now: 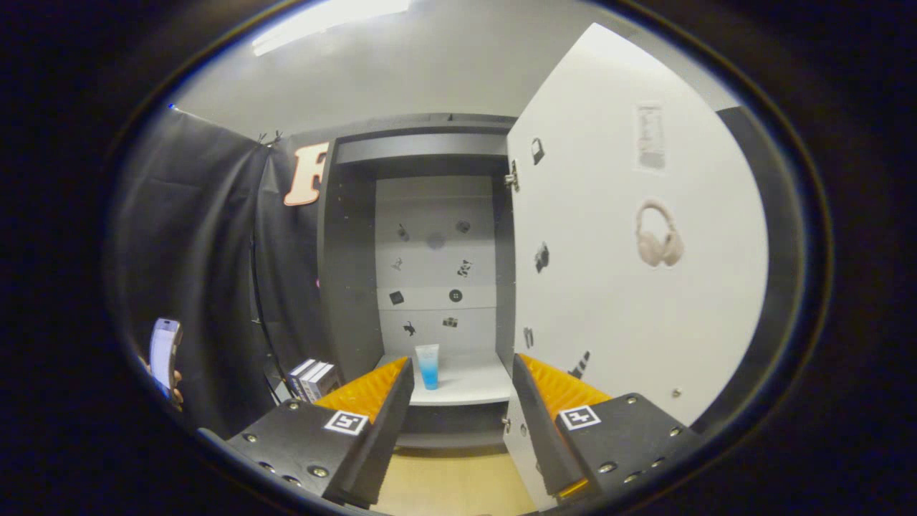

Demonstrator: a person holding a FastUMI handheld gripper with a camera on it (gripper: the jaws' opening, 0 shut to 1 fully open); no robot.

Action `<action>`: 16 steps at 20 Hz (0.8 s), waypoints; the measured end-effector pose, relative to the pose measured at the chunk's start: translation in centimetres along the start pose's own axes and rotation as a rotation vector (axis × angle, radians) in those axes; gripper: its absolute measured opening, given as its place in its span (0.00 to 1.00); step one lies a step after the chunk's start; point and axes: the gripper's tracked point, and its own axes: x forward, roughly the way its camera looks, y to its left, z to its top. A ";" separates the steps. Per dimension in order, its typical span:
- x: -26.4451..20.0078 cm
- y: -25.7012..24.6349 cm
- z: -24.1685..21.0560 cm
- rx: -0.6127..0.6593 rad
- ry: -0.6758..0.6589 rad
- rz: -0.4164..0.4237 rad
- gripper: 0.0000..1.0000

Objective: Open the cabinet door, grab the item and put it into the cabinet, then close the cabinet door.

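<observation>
Now the small see-through plastic tube with blue gel [428, 365] stands upright on its cap near the front edge of the white shelf [473, 387] inside the grey cabinet [351, 251]. The tall white cabinet door [630, 301] stands wide open on the right. The gripper [462, 423] has its two fingers apart and empty, with the tube beyond them. The tube looks light, soft and a bit slippery, so pinch it gently around the middle.

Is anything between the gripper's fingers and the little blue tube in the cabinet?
No. In the gripper view the open gripper holds nothing; ahead lies bare white shelf up to the blue tube.
</observation>
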 end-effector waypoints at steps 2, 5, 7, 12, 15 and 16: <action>-1.3 -1.8 0.0 -0.002 -0.001 -0.042 0.82; -3.5 -3.9 0.4 -0.005 0.006 -0.104 0.81; -5.2 -5.7 0.5 -0.010 0.012 -0.135 0.82; -8.3 -10.0 0.6 -0.012 0.022 -0.231 0.82; -9.6 -13.1 0.5 -0.022 0.026 -0.295 0.82; -9.9 -13.9 0.4 -0.026 0.028 -0.313 0.82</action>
